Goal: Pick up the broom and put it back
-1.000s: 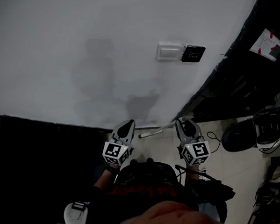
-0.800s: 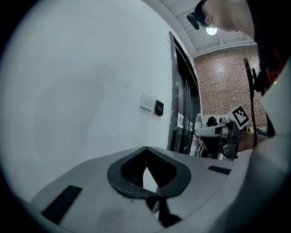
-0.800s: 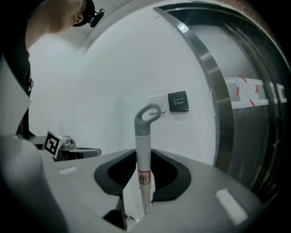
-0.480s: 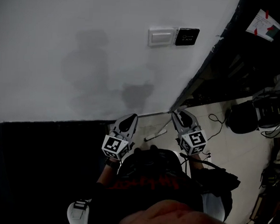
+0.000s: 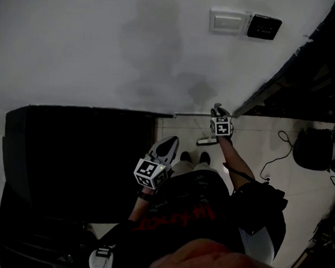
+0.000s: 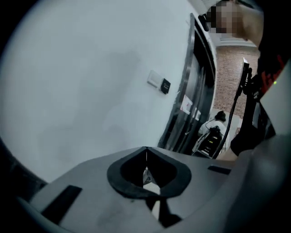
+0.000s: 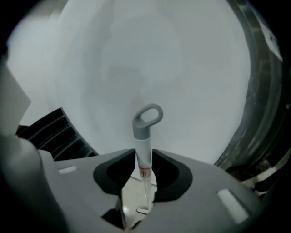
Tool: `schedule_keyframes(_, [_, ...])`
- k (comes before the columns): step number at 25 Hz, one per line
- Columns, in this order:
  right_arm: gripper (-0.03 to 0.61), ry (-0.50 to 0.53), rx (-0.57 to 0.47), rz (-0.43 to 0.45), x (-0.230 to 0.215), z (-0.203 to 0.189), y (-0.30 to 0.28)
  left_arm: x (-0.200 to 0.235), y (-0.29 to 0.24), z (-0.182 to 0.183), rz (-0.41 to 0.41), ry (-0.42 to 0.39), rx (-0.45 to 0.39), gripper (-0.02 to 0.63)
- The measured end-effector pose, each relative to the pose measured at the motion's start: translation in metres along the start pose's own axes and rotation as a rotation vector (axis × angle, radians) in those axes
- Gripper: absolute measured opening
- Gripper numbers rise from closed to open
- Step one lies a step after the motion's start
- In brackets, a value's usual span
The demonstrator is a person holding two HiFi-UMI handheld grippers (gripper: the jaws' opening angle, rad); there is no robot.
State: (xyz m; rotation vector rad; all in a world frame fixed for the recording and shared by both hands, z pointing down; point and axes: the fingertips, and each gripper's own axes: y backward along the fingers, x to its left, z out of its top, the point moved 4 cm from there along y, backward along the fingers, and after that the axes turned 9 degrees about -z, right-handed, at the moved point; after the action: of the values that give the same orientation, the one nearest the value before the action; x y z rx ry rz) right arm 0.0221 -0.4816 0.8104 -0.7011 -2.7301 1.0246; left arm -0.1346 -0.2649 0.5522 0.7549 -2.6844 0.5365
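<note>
Change since earlier: the right gripper (image 5: 217, 111) has dropped from beside the left gripper (image 5: 169, 142) to just above the floor at the foot of the wall; the left gripper has sunk only slightly.
Right gripper state: jaws part-way apart and opening. In the right gripper view the white broom handle (image 7: 143, 146) runs through the gap (image 7: 144, 157), with a pad close on each side. No firm clamp can be made out.
Left gripper state: the jaw tips meet (image 6: 146, 152), with nothing between them.
Broom location: the handle lies on the pale tiled floor (image 5: 259, 149), at 7 o'clock of the right gripper in the head view (image 5: 206, 141). Its grey loop end (image 7: 149, 115) points towards the white wall (image 5: 77, 42). The brush head is not in view.
Relative positions: the right gripper sits at 1 o'clock of the left gripper, well apart from it.
Surroundings: a white switch plate (image 5: 228, 20) and a black wall panel (image 5: 264, 27) sit side by side on the wall, at 12 o'clock of the right gripper. A dark slatted cabinet (image 5: 71, 153) stands at 9 o'clock of the left gripper. The person's dark shoes (image 5: 186, 157) stand between the two grippers.
</note>
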Motion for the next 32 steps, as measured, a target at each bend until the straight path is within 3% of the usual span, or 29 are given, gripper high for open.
schedule_keyframes(2, [0.202,-0.068,-0.008,-0.013,-0.014,0.021,-0.02,-0.001,0.02,-0.018,0.089,0.08,-0.01,0.003])
schedule_keyframes(3, [0.206,-0.083,-0.025,-0.024,-0.019,0.028,-0.019,-0.005,0.031,-0.028,0.129,0.126,-0.028,0.005])
schedule_keyframes(5, [0.161,-0.064,-0.076,-0.034,-0.018,0.033,-0.002,-0.014,0.053,-0.05,0.187,0.19,-0.062,0.005])
schedule_keyframes(7, [0.058,-0.057,-0.125,-0.01,-0.007,0.023,0.033,-0.021,0.067,-0.069,0.196,0.224,-0.063,0.005])
schedule_keyframes(11, [0.0,-0.055,-0.104,0.001,0.014,-0.04,0.146,-0.058,0.089,-0.105,0.116,0.291,-0.045,0.005])
schedule_keyframes(14, [0.0,-0.021,-0.164,0.009,0.026,-0.078,0.226,-0.094,0.105,-0.135,0.016,0.287,-0.05,0.005])
schedule_keyframes(18, [0.0,-0.153,-0.179,0.195,0.076,-0.12,0.33,-0.14,0.154,-0.179,-0.124,0.264,-0.097,0.005])
schedule_keyframes(23, [0.0,-0.15,-0.382,0.307,0.147,-0.139,0.479,-0.186,0.225,-0.231,-0.259,0.313,-0.098,0.005])
schedule_keyframes(26, [0.0,-0.141,-0.443,0.309,0.169,-0.161,0.556,-0.22,0.261,-0.234,-0.29,0.276,-0.093,0.005])
schedule_keyframes(28, [0.0,-0.196,-0.477,0.27,0.169,-0.169,0.588,-0.235,0.273,-0.224,-0.287,0.2,-0.083,0.005])
schedule_keyframes(30, [0.0,-0.27,-0.493,0.195,0.16,-0.174,0.606,-0.247,0.28,-0.205,-0.268,0.092,-0.085,0.005])
schedule_keyframes(32, [0.0,-0.281,-0.496,0.089,0.153,-0.18,0.619,-0.257,0.286,-0.186,-0.234,-0.007,-0.102,0.005])
